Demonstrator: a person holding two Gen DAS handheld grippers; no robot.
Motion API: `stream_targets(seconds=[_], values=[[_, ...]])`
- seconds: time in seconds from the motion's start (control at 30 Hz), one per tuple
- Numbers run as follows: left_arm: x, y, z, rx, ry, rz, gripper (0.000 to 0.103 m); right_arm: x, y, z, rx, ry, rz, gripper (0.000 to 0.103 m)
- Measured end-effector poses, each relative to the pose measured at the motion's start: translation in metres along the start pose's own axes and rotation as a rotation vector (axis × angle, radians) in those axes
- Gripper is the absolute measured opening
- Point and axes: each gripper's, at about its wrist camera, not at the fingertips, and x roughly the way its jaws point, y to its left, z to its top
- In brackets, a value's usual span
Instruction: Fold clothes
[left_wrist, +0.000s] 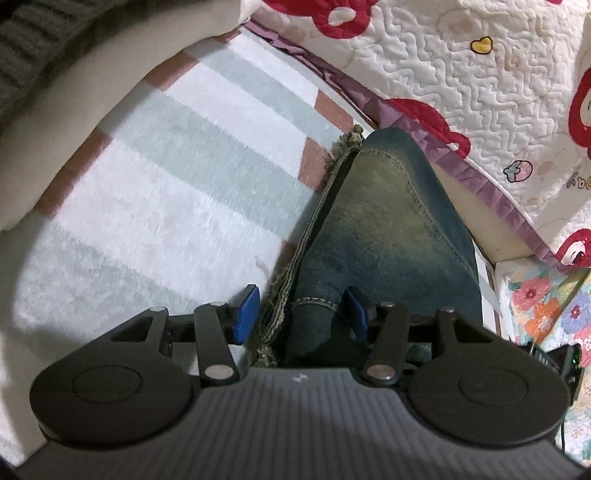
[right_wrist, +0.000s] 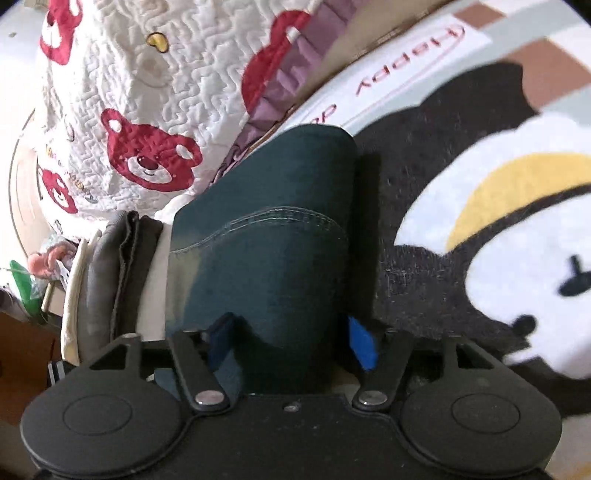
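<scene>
In my left gripper (left_wrist: 301, 314) I hold the jeans (left_wrist: 376, 229). The two blue fingers (left_wrist: 246, 314) stand on each side of the cloth, one beside the frayed hem and one pressed into the denim by a seam, so I judge they are clamped on it, though the gap between them is rather wide. From these fingers the jeans run straight forward and away, with the frayed edge on the left side. Under them and to the left lies a striped fluffy rug (left_wrist: 166, 177); to the right is the quilted bed cover (left_wrist: 480, 92) with red bears.

In my right gripper (right_wrist: 291, 341) I hold the same jeans (right_wrist: 273, 240). The denim fills the space between the fingers (right_wrist: 362, 343) and bends over in a rounded fold at its far end, so here also they are closed on cloth. To the left of it I see a pile of grey folded clothes (right_wrist: 118, 273), and to the right the rug with a bear picture (right_wrist: 517, 240).

The long axis of the garment points forward from both hands, toward the bed. Both hands are equally near, each has its own part of the cloth. Whether this fold is being made or carried to the pile, I cannot tell.
</scene>
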Motion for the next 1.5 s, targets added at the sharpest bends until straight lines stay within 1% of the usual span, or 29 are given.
stream_targets(seconds=[0.03,0.07,0.1,0.13,0.17,0.2,0.27,0.3,0.33,0.37,0.4,0.47,0.5,0.53,0.57,0.6,0.63,0.7,0.77,0.83,0.87,0.9,0.93,1.0,1.03,1.2,1.3,1.4,1.5], values=[[0.002,-0.003,0.0,0.013,-0.002,0.001,0.048,0.0,0.002,0.005,-0.025,-0.003,-0.002,0.073],[0.003,-0.006,-0.001,0.032,-0.002,0.006,0.045,0.001,0.005,0.01,-0.051,-0.005,-0.004,0.069],[0.002,-0.008,-0.001,0.052,0.0,0.007,0.04,0.001,0.007,0.015,-0.076,-0.008,-0.005,0.064],[0.001,-0.009,-0.002,0.047,0.002,0.001,0.039,0.002,0.01,0.02,-0.102,-0.011,-0.007,0.047],[0.0,-0.009,-0.003,0.042,0.004,-0.006,0.036,0.002,0.012,0.025,-0.127,-0.013,-0.009,0.033],[-0.001,-0.01,-0.004,0.034,0.007,-0.014,0.034,0.003,0.014,0.03,-0.153,-0.016,-0.011,0.031],[0.0,-0.015,-0.013,-0.016,0.047,-0.069,0.033,0.003,0.019,0.04,-0.204,-0.021,-0.014,0.029],[0.003,-0.02,-0.019,-0.027,0.069,-0.094,0.033,0.004,0.021,0.045,-0.229,-0.024,-0.016,0.029],[0.009,-0.031,-0.027,-0.005,0.092,-0.106,0.033,0.004,0.024,0.05,-0.255,-0.027,-0.018,0.03],[0.016,-0.044,-0.034,0.038,0.108,-0.102,0.035,0.005,0.022,0.053,-0.258,-0.029,-0.027,0.034],[0.023,-0.057,-0.041,0.08,0.122,-0.096,0.039,0.006,0.017,0.054,-0.235,-0.031,-0.043,0.037],[0.031,-0.076,-0.046,0.145,0.102,-0.041,0.047,0.009,0.005,0.056,-0.19,-0.035,-0.077,0.041],[0.032,-0.078,-0.045,0.153,0.09,-0.028,0.049,0.01,0.0,0.058,-0.168,-0.037,-0.094,0.042],[0.031,-0.074,-0.043,0.134,0.077,-0.029,0.05,0.011,-0.006,0.059,-0.145,-0.039,-0.11,0.044],[0.031,-0.069,-0.042,0.115,0.065,-0.031,0.052,0.013,-0.012,0.06,-0.123,-0.041,-0.127,0.044],[0.03,-0.064,-0.04,0.095,0.052,-0.032,0.052,0.014,-0.017,0.061,-0.101,-0.043,-0.144,0.044],[0.029,-0.059,-0.038,0.075,0.039,-0.033,0.052,0.011,-0.024,0.06,-0.064,-0.047,-0.144,0.046],[0.023,-0.049,-0.031,0.013,0.009,-0.04,0.052,-0.001,-0.037,0.047,0.007,-0.059,-0.108,0.05],[0.023,-0.046,-0.022,0.009,-0.02,-0.053,0.052,-0.008,-0.042,0.036,0.011,-0.068,-0.087,0.056],[0.025,-0.048,-0.013,0.028,-0.03,-0.061,0.052,-0.013,-0.045,0.027,-0.004,-0.076,-0.071,0.057],[0.03,-0.054,-0.01,0.058,-0.015,-0.03,0.056,-0.015,-0.046,0.022,-0.012,-0.08,-0.063,0.057],[0.035,-0.059,-0.006,0.09,-0.001,0.001,0.057,-0.018,-0.047,0.017,-0.02,-0.084,-0.055,0.057],[0.034,-0.069,-0.003,0.145,-0.006,0.034,0.057,-0.02,-0.049,0.012,-0.027,-0.088,-0.047,0.057],[0.032,-0.081,0.0,0.165,-0.002,0.087,0.059,-0.023,-0.051,0.008,-0.032,-0.086,-0.041,0.058],[0.03,-0.082,0.001,0.16,0.0,0.093,0.059,-0.024,-0.053,0.006,-0.029,-0.081,-0.039,0.058],[0.028,-0.075,0.019,0.096,-0.003,0.057,0.06,-0.029,-0.059,-0.003,-0.001,-0.047,-0.023,0.059],[0.039,-0.077,0.036,0.099,-0.002,0.021,0.06,-0.032,-0.061,-0.008,0.013,-0.028,-0.013,0.059],[0.057,-0.077,0.051,0.054,0.005,-0.031,0.061,-0.034,-0.064,-0.013,0.027,-0.01,-0.003,0.059],[0.072,-0.08,0.066,0.038,0.005,-0.04,0.061,-0.037,-0.067,-0.018,0.041,0.009,0.007,0.06]])
